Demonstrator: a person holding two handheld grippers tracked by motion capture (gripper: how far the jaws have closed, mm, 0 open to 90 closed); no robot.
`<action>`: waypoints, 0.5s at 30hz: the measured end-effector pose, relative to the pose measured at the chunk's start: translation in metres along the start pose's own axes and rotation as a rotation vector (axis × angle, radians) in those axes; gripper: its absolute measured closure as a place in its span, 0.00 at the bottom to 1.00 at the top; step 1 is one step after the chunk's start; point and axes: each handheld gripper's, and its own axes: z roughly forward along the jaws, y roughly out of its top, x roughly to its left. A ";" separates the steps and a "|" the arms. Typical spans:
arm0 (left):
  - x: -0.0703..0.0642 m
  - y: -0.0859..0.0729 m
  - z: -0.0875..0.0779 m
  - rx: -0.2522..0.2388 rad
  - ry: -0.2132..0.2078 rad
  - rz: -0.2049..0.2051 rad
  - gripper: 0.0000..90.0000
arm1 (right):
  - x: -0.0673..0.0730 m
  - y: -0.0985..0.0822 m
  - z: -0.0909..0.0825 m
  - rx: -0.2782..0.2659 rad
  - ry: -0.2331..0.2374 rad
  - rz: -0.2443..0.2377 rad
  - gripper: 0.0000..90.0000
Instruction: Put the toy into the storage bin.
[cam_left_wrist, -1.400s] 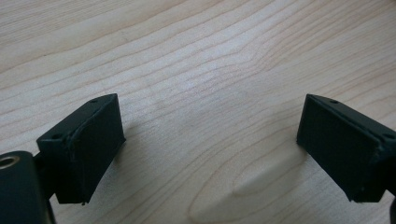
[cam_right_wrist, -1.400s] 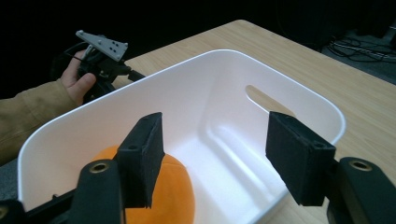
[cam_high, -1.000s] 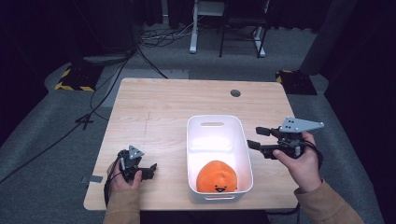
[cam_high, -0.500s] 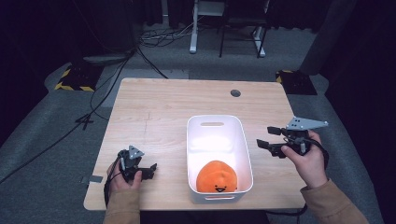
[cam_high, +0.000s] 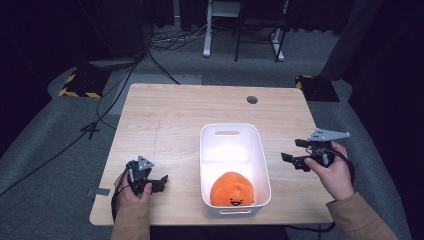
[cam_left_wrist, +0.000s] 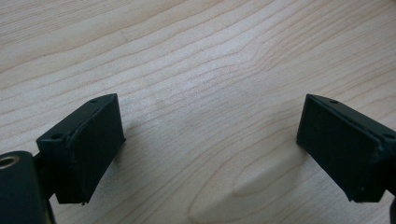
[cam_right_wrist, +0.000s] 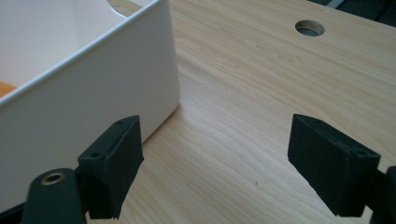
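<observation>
The right gripper (cam_high: 296, 152) has drawn back from the bin (cam_high: 260, 165), seemingly empty.

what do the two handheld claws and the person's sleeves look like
Both are black two-jaw tools. The left claw carries a small grey three-cornered plate; the right claw has a larger one. Up close, each jaw is a flat black rectangular block with small screw holes along its edge, seen in both gripper views. A dark cable trails from each. The sleeves are tan.

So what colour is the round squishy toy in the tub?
Orange, with a little dark smiley face. The toy shows best in the high view, inside the white tub.
</observation>
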 end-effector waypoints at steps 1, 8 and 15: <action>0.000 0.000 0.000 0.000 0.000 0.000 0.08 | -0.001 -0.003 0.001 -0.001 -0.001 0.007 0.21; 0.000 0.000 0.000 0.000 0.000 0.000 0.08 | -0.010 -0.022 0.005 0.049 -0.018 0.035 0.20; 0.000 0.000 0.000 0.000 0.000 -0.001 0.08 | -0.015 -0.041 0.007 0.089 -0.028 0.054 0.20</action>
